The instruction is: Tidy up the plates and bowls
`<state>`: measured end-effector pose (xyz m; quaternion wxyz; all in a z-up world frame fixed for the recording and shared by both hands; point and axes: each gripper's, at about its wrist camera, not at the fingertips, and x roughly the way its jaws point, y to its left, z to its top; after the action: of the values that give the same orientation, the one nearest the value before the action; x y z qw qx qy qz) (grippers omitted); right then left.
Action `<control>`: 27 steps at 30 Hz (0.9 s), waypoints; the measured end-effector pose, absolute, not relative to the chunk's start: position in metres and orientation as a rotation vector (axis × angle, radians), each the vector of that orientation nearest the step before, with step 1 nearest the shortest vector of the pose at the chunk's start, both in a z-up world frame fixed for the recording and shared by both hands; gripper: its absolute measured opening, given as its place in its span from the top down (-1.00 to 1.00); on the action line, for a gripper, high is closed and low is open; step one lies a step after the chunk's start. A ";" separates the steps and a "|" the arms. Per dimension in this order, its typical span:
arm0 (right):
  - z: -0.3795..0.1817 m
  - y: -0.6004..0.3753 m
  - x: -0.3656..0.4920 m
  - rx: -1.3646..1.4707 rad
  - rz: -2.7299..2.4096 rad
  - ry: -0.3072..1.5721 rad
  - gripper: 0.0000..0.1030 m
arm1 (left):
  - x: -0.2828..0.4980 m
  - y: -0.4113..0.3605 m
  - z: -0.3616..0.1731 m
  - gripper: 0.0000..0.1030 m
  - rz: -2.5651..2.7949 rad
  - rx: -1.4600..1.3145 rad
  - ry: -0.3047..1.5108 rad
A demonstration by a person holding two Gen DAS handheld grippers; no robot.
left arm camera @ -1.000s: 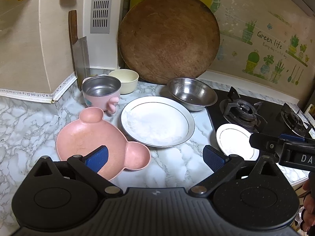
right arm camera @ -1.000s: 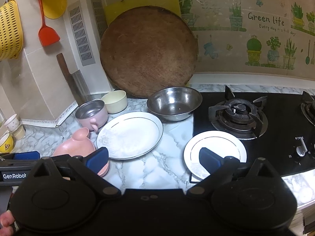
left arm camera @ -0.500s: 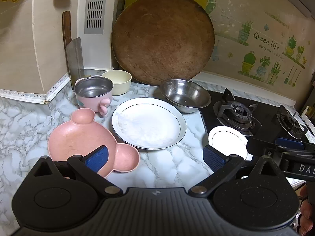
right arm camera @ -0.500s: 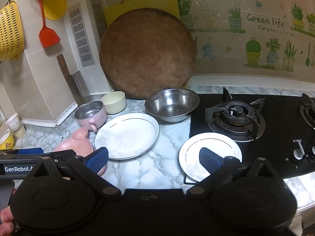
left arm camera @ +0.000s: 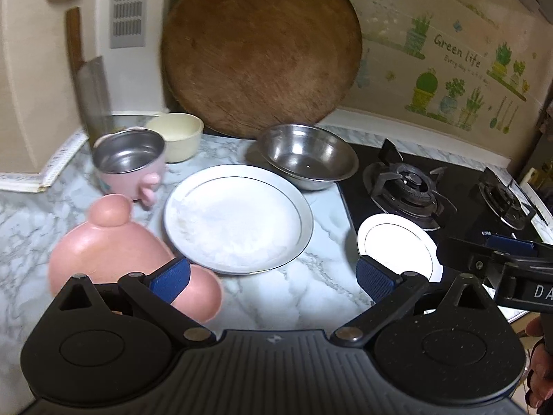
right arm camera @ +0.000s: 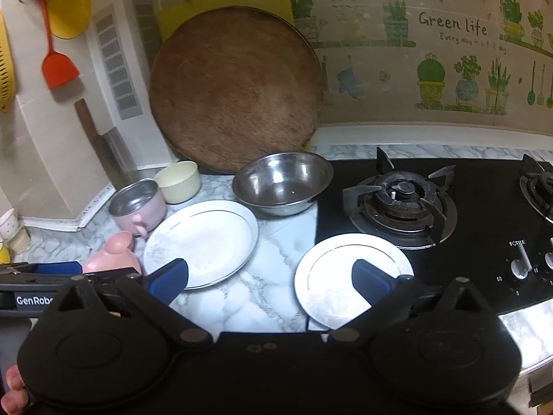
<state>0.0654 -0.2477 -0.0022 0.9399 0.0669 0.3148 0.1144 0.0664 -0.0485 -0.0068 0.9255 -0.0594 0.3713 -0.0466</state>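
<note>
A large white plate point(left arm camera: 238, 219) point(right arm camera: 202, 243) lies mid-counter. A small white plate point(left arm camera: 397, 247) point(right arm camera: 345, 276) lies at the stove's front edge. A pink bear-shaped plate point(left arm camera: 114, 252) point(right arm camera: 112, 257) lies left. A pink steel-lined cup point(left arm camera: 129, 160) point(right arm camera: 138, 204), a cream bowl point(left arm camera: 176, 135) point(right arm camera: 178, 180) and a steel bowl point(left arm camera: 307, 155) point(right arm camera: 281, 181) stand behind. My left gripper point(left arm camera: 273, 283) is open and empty above the counter in front of the large plate. My right gripper point(right arm camera: 269, 282) is open and empty, its right finger over the small plate.
A round wooden board point(right arm camera: 235, 90) and a yellow board lean on the back wall. A cleaver point(left arm camera: 91, 83) leans at the left. The black gas stove point(right arm camera: 432, 200) fills the right side. Small cups point(right arm camera: 10, 228) stand at the far left.
Both grippers have drifted a little to the right and forward; the dishes sit further left in both views. No dish has moved and both grippers stay open.
</note>
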 end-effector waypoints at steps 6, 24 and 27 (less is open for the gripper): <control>-0.018 -0.259 0.084 0.133 0.172 0.679 -0.97 | 0.099 -0.062 -0.023 -0.99 -0.190 -0.112 0.798; -0.091 -0.356 0.154 0.291 -0.040 0.986 -0.59 | 0.204 -0.143 -0.071 -0.79 -0.374 -0.013 1.042; -0.099 -0.366 0.160 0.370 -0.056 1.040 -0.44 | 0.217 -0.149 -0.076 -0.44 -0.389 -0.034 1.091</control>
<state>0.1602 -0.3663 -0.0995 0.8512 0.1755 0.4938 -0.0265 0.2171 -0.1492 -0.0756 0.8368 -0.0163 0.5155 -0.1837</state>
